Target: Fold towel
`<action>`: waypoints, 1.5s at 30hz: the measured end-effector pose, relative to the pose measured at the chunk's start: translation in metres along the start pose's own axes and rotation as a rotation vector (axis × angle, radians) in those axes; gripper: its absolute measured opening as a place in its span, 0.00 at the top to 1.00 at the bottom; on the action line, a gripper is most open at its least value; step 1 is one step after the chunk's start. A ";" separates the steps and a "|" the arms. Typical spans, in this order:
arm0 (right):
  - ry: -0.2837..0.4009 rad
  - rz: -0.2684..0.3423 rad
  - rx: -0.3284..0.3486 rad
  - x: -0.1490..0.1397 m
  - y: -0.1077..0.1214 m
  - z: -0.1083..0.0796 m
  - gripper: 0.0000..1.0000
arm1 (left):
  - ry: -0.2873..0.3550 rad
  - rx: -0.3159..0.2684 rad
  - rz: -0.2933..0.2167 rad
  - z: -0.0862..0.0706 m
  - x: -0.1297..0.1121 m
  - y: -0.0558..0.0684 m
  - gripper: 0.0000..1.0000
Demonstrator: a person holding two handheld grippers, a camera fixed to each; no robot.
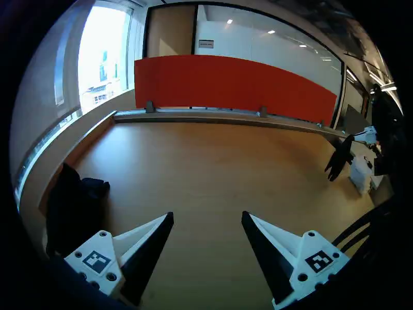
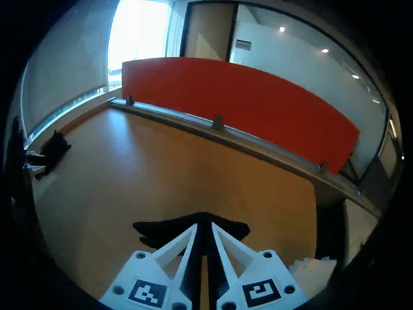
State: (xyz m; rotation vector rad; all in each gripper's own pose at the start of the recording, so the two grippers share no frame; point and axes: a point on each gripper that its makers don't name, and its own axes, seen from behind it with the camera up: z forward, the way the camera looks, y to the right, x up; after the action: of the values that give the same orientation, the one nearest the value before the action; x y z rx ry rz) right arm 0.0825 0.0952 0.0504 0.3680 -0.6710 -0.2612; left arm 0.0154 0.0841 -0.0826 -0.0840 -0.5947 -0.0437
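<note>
daylight: blown-out window (image 1: 103,62) | desk (image 1: 206,170) sheen | fisheye edges bent, dark | focus sharp

Wall sign (image 1: 205,44): wording too small to read.
Square markers (image 1: 96,260): on left gripper (image 1: 207,217) fingers; coded patterns, no letters or digits.
Readable text: none.

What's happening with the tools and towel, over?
Left tool open, empty. Right tool shut on black cloth, likely the towel. Dark bundle at left of table.

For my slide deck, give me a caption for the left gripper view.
Left gripper, jaws open, above a wooden table with a red divider behind it.
</note>
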 end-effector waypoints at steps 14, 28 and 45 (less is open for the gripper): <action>-0.036 0.040 -0.037 -0.022 0.050 -0.005 0.96 | -0.002 0.009 0.009 0.002 0.002 0.008 0.02; -0.059 0.039 -0.054 -0.038 0.064 -0.010 0.96 | -0.003 -0.002 0.022 0.005 0.005 0.020 0.02; -0.149 0.116 -0.110 -0.115 0.069 -0.036 0.96 | -0.006 -0.004 0.026 0.001 0.001 0.020 0.02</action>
State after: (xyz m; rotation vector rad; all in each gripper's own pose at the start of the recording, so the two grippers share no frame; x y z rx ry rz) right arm 0.0268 0.2062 -0.0107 0.2048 -0.8183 -0.2151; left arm 0.0169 0.1038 -0.0821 -0.0957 -0.5991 -0.0190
